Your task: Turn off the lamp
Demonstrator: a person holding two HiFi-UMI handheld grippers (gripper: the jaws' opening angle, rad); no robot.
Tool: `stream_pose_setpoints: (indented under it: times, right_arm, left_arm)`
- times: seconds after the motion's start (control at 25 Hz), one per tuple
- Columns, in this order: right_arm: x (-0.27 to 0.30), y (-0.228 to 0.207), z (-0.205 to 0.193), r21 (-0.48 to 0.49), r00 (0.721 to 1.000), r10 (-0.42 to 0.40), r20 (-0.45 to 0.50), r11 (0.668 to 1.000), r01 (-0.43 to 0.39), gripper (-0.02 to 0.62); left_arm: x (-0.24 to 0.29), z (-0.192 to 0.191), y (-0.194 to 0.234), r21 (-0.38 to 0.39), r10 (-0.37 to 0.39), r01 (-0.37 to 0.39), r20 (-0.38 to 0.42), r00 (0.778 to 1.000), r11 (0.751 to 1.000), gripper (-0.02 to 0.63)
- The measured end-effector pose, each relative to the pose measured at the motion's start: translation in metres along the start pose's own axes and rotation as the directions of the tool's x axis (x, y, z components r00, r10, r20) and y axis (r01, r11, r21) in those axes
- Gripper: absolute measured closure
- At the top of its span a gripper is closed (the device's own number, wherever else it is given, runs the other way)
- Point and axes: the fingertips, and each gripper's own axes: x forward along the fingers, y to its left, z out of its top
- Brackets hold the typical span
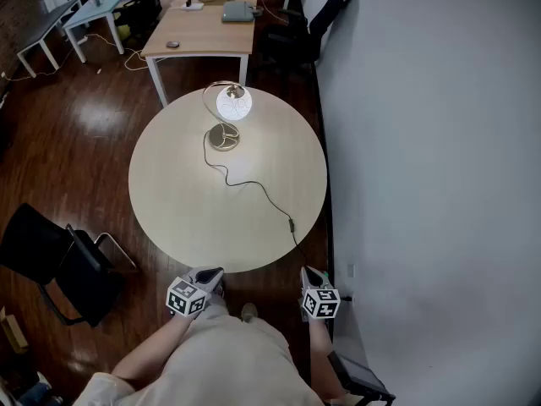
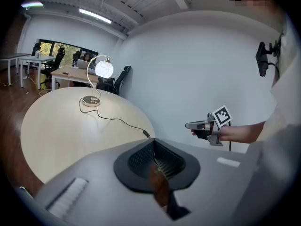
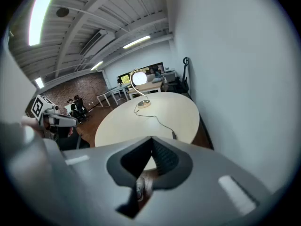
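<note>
- Plainly, the round counter (image 1: pixel 177 201) fills the middle of the head view, and everything the task needs sits on it.
- The lamp (image 1: pixel 228 117) stands at the counter's far side, well away from the person. Its globe (image 1: pixel 234 102) is lit, so it has not yet been turned off.
- The left tool (image 1: pixel 207 276) hangs just off the counter's near edge, close to the person's body. Its jaws are pressed together with nothing between them.
- The right tool (image 1: pixel 311 275) is beside it at the same near edge, towards the wall. Its jaws are likewise closed and empty.
- The cord (image 1: pixel 254 184) runs from the lamp's base (image 1: pixel 224 137) across the counter and drops over the edge on the right side.
- A small dark block (image 1: pixel 292 224) sits on the cord near that right edge. I judge it to be the inline switch, though it is too small to be sure.
- The step in hand looks like the start: neither tool has reached anything.
- The next move probably calls for the right tool, the nearer one, to go forward to the block and press it. If the block is no switch, a longer reach to the lamp's base is needed.
</note>
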Motion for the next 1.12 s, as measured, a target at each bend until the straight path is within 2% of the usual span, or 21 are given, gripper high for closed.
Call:
stream_pose_setpoints:
  times: [0.16, 0.28, 0.48, 0.68, 0.88, 1.12]
  right_arm:
    - [0.049, 0.01, 0.043, -0.017, 0.999, -0.043, 0.013, 0.999, 0.043, 0.592]
    - [0.061, 0.017, 0.067, -0.006, 0.997, -0.077, 0.015, 0.997, 0.077, 0.591]
    - [0.08, 0.022, 0.087, -0.005, 0.992, -0.128, -0.017, 0.992, 0.128, 0.554]
    - [0.091, 0.025, 0.102, -0.043, 0.983, -0.175, -0.06, 0.984, 0.172, 0.529]
    - [0.109, 0.021, 0.101, -0.098, 0.972, -0.2, -0.124, 0.977, 0.189, 0.529]
    - [0.138, -0.006, 0.097, -0.112, 0.962, -0.2, -0.187, 0.977, 0.181, 0.519]
  left_arm:
    - [0.006, 0.031, 0.032, 0.043, -0.014, 0.013, 0.014, 1.0, 0.999, 0.604]
    - [0.009, 0.047, 0.039, 0.08, -0.067, 0.067, -0.001, 0.998, 0.995, 0.604]
    - [0.021, 0.066, 0.051, 0.132, -0.151, 0.151, -0.009, 0.988, 0.98, 0.604]
    - [0.023, 0.084, 0.068, 0.137, -0.199, 0.198, -0.009, 0.98, 0.97, 0.604]
    - [0.027, 0.09, 0.108, 0.093, -0.153, 0.153, -0.013, 0.988, 0.984, 0.606]
    - [0.023, 0.119, 0.14, 0.06, -0.018, 0.018, -0.002, 1.0, 0.998, 0.606]
